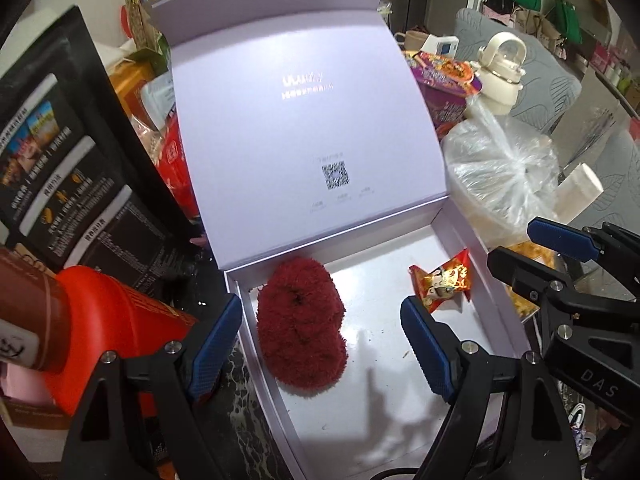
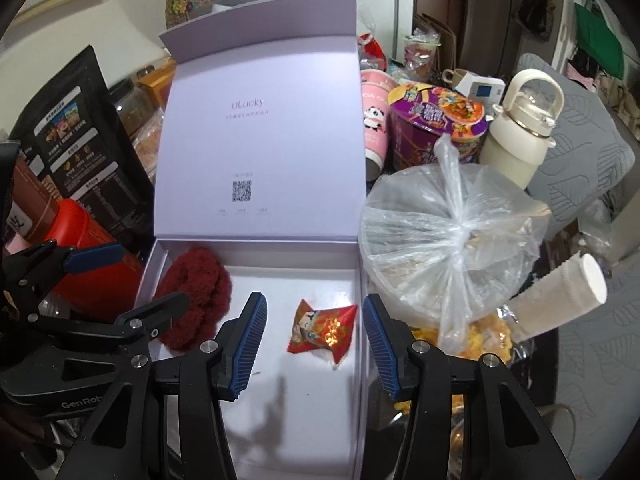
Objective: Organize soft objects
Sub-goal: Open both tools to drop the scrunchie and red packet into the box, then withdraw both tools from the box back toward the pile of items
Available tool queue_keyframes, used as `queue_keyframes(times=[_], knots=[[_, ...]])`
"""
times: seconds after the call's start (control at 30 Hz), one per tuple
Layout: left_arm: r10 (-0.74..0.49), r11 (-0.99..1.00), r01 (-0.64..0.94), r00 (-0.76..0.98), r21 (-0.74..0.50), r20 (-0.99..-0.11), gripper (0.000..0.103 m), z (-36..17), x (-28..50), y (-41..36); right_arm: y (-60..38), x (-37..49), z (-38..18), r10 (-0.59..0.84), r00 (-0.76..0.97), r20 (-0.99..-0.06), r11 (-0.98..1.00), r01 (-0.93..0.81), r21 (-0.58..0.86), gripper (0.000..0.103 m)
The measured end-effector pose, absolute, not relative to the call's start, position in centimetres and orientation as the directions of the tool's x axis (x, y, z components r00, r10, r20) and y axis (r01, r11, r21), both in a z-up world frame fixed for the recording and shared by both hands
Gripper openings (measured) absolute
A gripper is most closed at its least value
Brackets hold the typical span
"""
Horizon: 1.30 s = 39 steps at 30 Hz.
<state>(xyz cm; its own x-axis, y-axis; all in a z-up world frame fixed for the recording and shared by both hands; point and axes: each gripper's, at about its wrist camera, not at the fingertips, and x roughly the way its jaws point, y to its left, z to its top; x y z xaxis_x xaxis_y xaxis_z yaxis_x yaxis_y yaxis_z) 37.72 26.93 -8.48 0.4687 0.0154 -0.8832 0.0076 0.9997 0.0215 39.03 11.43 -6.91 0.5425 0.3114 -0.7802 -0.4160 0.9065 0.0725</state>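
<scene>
Two soft items already lie inside the open lilac box (image 2: 256,420): a red fuzzy scrunchie (image 1: 302,322) against its left wall and a red snack packet (image 2: 322,326) near its right wall; stowing appears largely done. Left gripper (image 1: 322,354) and right gripper (image 2: 316,346) hover above the box floor, jaws apart, holding nothing.

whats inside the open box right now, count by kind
red fluffy item: 1
red snack packet: 1
total in the lavender box: 2
</scene>
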Motion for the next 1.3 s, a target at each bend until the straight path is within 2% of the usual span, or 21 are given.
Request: queue_keyframes(times=[0.67,1.3], knots=[[0.018,1.0,-0.013,0.596,0.013,-0.803,0.082,0.2,32.5,25.8,9.7,31.7,1.0,0.335,0.651,-0.681,0.91,-0.411,0.055,0.05],[0.025,1.0,-0.003,0.662,0.03,-0.749,0.082,4.6,24.2,22.5,6.3,22.6,3.6,0.357,0.704,-0.614,0.907,-0.419,0.047,0.05]])
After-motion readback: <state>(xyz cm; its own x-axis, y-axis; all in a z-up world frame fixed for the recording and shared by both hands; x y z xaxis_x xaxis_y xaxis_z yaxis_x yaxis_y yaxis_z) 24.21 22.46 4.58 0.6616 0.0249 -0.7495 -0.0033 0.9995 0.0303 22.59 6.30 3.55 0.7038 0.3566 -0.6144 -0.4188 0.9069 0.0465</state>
